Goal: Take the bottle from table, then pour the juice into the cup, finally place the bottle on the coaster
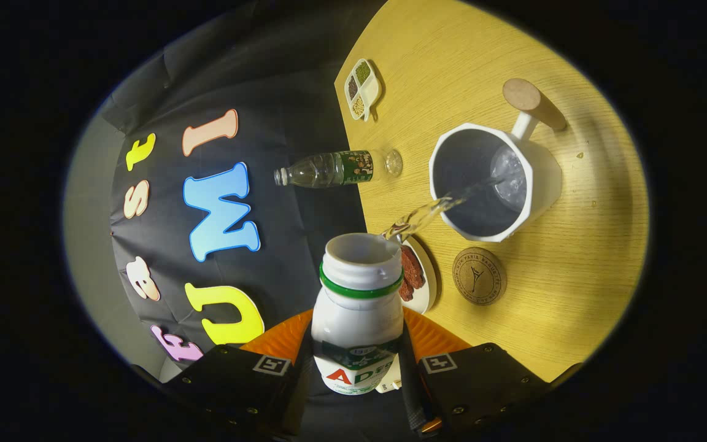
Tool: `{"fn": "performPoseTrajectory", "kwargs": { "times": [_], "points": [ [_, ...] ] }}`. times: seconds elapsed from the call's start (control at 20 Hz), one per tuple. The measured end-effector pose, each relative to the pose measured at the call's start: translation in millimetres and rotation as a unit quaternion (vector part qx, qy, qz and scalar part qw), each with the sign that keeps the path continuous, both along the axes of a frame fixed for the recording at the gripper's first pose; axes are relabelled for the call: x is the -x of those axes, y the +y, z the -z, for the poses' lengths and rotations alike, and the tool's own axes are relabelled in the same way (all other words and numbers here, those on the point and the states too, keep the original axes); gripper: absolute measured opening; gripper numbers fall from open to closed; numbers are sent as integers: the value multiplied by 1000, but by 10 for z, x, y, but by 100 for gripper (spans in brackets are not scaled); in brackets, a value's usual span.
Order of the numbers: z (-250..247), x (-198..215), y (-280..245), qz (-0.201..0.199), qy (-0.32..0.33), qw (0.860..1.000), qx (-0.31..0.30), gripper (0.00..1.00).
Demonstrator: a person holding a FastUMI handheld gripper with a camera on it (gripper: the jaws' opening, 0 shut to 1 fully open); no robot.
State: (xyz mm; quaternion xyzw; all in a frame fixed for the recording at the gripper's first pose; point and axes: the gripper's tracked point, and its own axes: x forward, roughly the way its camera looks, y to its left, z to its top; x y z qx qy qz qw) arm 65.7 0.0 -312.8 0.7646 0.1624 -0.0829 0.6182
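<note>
My gripper is shut on a white bottle with a green neck ring, one finger pressing each side of its body. The view is rolled sideways, so the bottle is tipped over. A clear stream runs from its open mouth into the white cup with a wooden handle, just beyond the bottle. Liquid pools at the cup's bottom. A round cork coaster lies bare on the wooden table, beside the cup and close to the bottle's neck.
A small plate with reddish pieces sits right behind the bottle's mouth. A clear water bottle stands at the table's edge by the booth wall. A divided dish of grains sits further along that edge.
</note>
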Motion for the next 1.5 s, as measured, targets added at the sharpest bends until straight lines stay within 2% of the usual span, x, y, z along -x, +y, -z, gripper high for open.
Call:
{"fn": "performPoseTrajectory", "kwargs": {
  "times": [1.5],
  "points": [
    [82, -12, -111, 18, 8, 1000, -18, 63]
  ]
}}
